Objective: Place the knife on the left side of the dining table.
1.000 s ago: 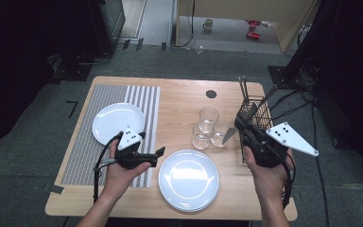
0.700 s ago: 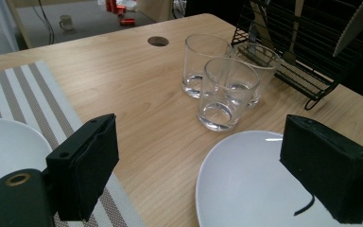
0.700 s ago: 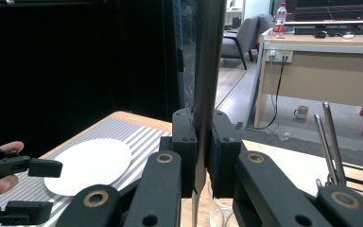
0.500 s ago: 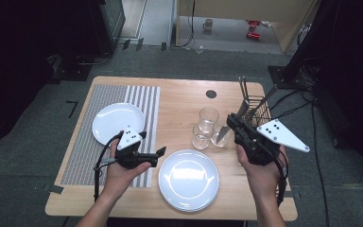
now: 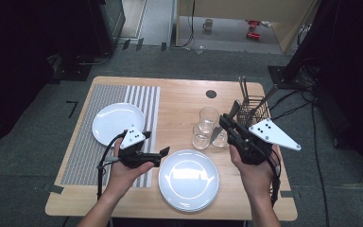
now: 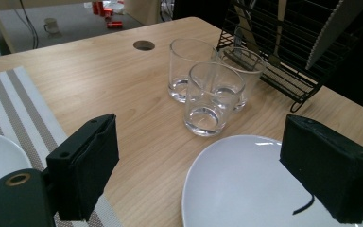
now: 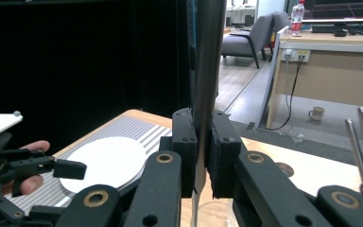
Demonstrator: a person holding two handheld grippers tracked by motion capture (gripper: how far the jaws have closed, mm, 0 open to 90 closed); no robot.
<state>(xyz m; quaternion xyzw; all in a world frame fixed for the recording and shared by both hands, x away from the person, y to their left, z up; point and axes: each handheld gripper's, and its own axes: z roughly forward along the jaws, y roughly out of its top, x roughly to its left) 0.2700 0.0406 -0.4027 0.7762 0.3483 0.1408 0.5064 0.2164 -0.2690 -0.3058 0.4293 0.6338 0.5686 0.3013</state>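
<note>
Knife lifted out of the rack, place setting under way

Our right gripper (image 5: 230,124) has its jaws pinched tight on a table knife (image 7: 207,71), holding it above the glasses (image 5: 208,126) beside the cutlery rack (image 5: 254,109) (which end is clamped, we cannot tell). Our left gripper (image 5: 163,153) waits wide open and empty at the edge of the near plate (image 5: 188,179). Next, we judge, the knife needs carrying across and laying flat just beside that plate, clear of the glasses.

Glossy white plates (image 5: 188,178) and clear glasses (image 6: 213,98) are sitting on the matt wood worktop (image 5: 179,101) beside a black wire rack (image 6: 283,52).
</note>
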